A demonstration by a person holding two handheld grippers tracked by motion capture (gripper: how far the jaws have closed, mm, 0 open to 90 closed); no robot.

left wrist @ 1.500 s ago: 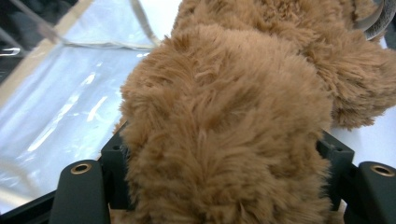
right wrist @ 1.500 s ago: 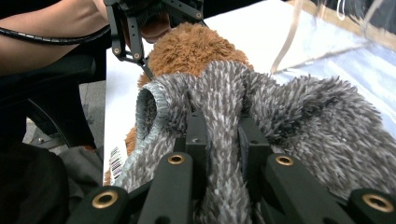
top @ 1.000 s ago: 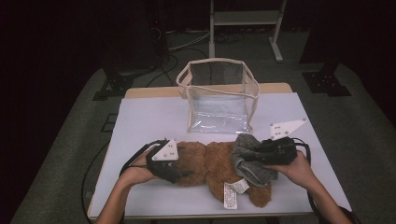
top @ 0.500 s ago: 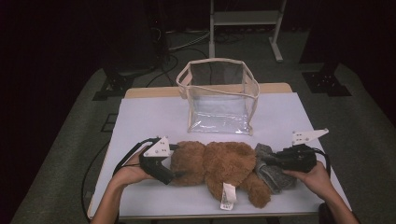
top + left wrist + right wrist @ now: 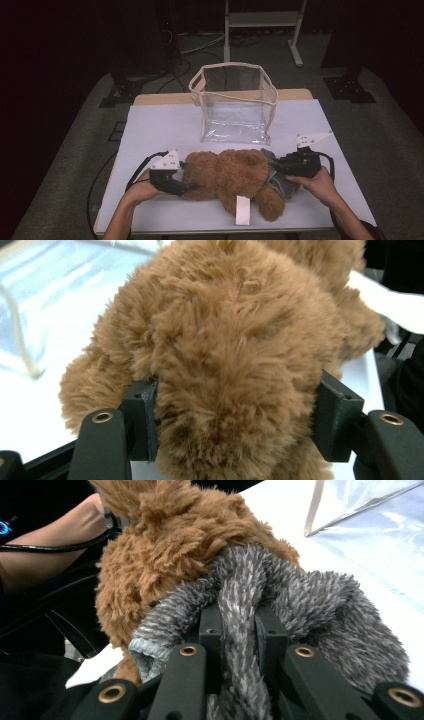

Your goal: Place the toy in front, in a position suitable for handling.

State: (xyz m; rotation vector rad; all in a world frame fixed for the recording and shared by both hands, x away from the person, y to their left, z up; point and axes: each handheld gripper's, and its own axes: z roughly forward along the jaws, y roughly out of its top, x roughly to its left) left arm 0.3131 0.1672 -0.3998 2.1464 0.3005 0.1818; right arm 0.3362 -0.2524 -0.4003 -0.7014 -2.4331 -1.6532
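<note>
While the left gripper point(image 5: 192, 187) has just been closing, its jaws now press into the brown fur at one end of the teddy bear point(image 5: 230, 175), which an instant ago lay loose between them. Since the earlier frames the bear has turned from a slant to lie lengthwise across the near part of the table point(image 5: 160, 130), its white tag point(image 5: 242, 210) pointing at the near edge. At the bear's other end the right gripper point(image 5: 272, 165) has sunk lower, and its jaws stand narrow, pinched on a fold of the grey knitted garment point(image 5: 305, 600) that the bear wears. Near the bear's feet the near edge of the table is close, with little room. Beyond the bear a strip of bare pale tabletop runs to the clear bag point(image 5: 235, 100), which stands upright and open-topped at the middle. Farther off, dark carpet, cables and a white frame stand in shadow.
</note>
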